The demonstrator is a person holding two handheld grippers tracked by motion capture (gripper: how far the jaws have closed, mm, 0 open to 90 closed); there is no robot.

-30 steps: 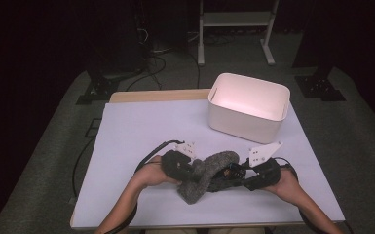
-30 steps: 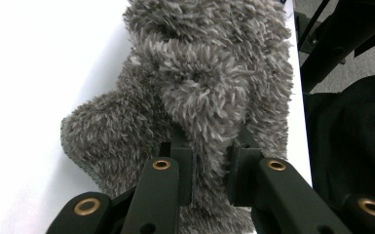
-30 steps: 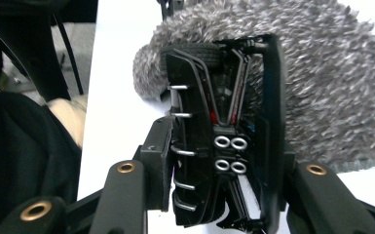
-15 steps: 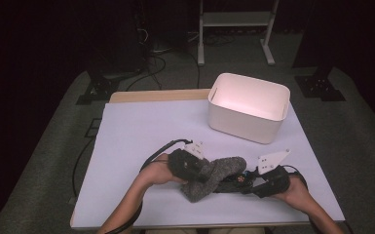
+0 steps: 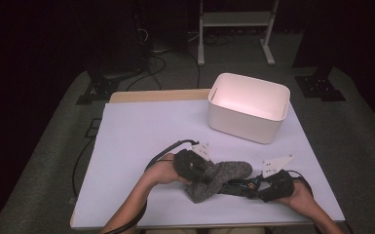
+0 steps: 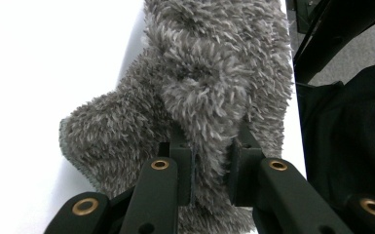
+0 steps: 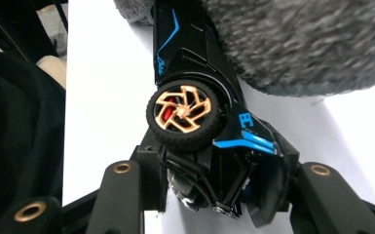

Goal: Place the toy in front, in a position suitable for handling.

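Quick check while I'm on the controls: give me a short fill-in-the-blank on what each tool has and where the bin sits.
1. The left tool is clamped on the fuzzy grey ____.
2. The right tool grips a black toy ____ with gold-spoked wheels.
3. The sock lies partly over the toy car's far ____.
4. The white bin stands on the table with nothing ____ it.

Missing words: sock; car; end; inside

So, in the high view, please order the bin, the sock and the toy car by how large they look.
1. bin, clearly largest.
2. sock.
3. toy car; the sock covers part of it, so its full size is unsure.
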